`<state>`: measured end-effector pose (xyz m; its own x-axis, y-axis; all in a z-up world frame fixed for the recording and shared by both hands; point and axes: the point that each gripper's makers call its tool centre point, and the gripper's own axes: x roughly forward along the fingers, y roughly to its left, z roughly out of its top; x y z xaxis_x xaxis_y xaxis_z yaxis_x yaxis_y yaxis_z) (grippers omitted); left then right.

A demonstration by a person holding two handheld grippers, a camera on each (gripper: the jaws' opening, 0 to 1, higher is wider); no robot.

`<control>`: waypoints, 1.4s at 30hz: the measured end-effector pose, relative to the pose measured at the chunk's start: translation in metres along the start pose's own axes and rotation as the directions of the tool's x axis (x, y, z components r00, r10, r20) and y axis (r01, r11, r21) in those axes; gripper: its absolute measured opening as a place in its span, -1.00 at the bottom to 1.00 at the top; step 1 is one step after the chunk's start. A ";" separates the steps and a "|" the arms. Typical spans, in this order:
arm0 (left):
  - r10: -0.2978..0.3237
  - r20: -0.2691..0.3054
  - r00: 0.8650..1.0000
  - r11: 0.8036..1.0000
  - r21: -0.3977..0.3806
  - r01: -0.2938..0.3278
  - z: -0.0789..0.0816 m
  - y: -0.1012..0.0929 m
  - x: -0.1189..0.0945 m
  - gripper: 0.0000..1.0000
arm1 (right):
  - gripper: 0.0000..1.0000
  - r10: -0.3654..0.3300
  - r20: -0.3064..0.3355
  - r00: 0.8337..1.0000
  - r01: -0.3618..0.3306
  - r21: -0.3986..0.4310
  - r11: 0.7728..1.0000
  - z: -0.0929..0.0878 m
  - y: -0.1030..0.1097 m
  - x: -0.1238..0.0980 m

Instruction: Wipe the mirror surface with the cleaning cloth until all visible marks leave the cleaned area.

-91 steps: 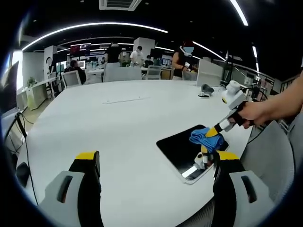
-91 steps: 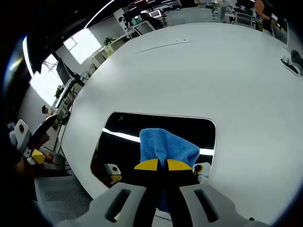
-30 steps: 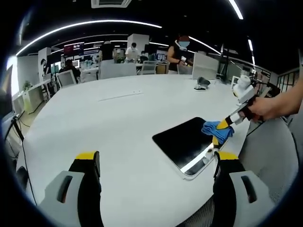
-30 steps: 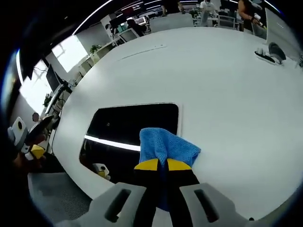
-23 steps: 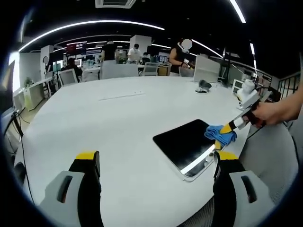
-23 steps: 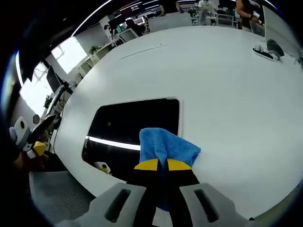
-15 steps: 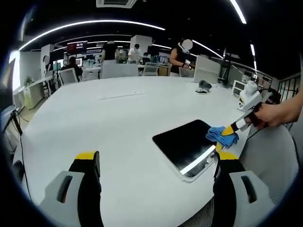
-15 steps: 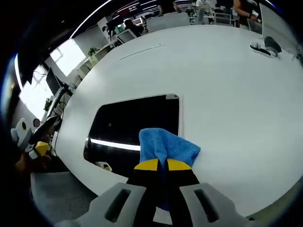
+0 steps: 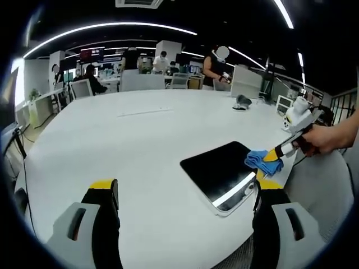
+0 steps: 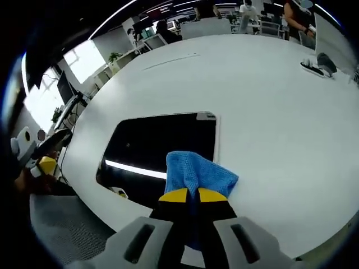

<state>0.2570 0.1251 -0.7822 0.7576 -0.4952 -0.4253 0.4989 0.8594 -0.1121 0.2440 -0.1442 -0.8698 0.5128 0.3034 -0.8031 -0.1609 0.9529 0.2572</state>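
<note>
A dark rectangular mirror (image 9: pixel 219 172) (image 10: pixel 151 147) lies flat on the white table, near its edge. My right gripper (image 10: pixel 188 196) is shut on a blue cleaning cloth (image 10: pixel 197 174), which rests at the mirror's right edge in the right gripper view. In the left gripper view the cloth (image 9: pixel 259 162) sits at the mirror's far right corner, with the right gripper (image 9: pixel 273 154) held by a hand (image 9: pixel 322 138). My left gripper (image 9: pixel 185 190) is open with nothing between its jaws, held back over the table to the mirror's left.
The large white table (image 9: pixel 134 134) stretches away behind the mirror. A small dark object (image 9: pixel 242 103) (image 10: pixel 325 66) lies on its far side. Chairs, desks and several people (image 9: pixel 216 64) stand beyond. The left gripper (image 10: pixel 35 159) shows beyond the table edge in the right gripper view.
The right gripper has drawn the cloth from the mirror's middle out to its right edge. The left gripper has stayed open and nearly still.
</note>
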 end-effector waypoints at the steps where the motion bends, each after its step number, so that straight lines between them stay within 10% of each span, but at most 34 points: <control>1: 0.000 0.001 1.000 1.000 0.000 0.000 0.000 0.000 0.000 0.98 | -1.00 0.005 -0.004 1.000 -0.005 0.042 0.999 0.000 0.001 0.000; 42: -0.005 -0.024 1.000 1.000 0.013 0.006 -0.009 0.001 -0.001 0.98 | -1.00 0.057 -0.072 0.996 -0.052 0.073 0.996 -0.001 0.051 0.017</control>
<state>0.2528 0.1272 -0.7894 0.7447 -0.4967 -0.4459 0.5086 0.8548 -0.1027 0.2439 -0.0908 -0.8707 0.4405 0.3565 -0.8240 -0.1253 0.9332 0.3368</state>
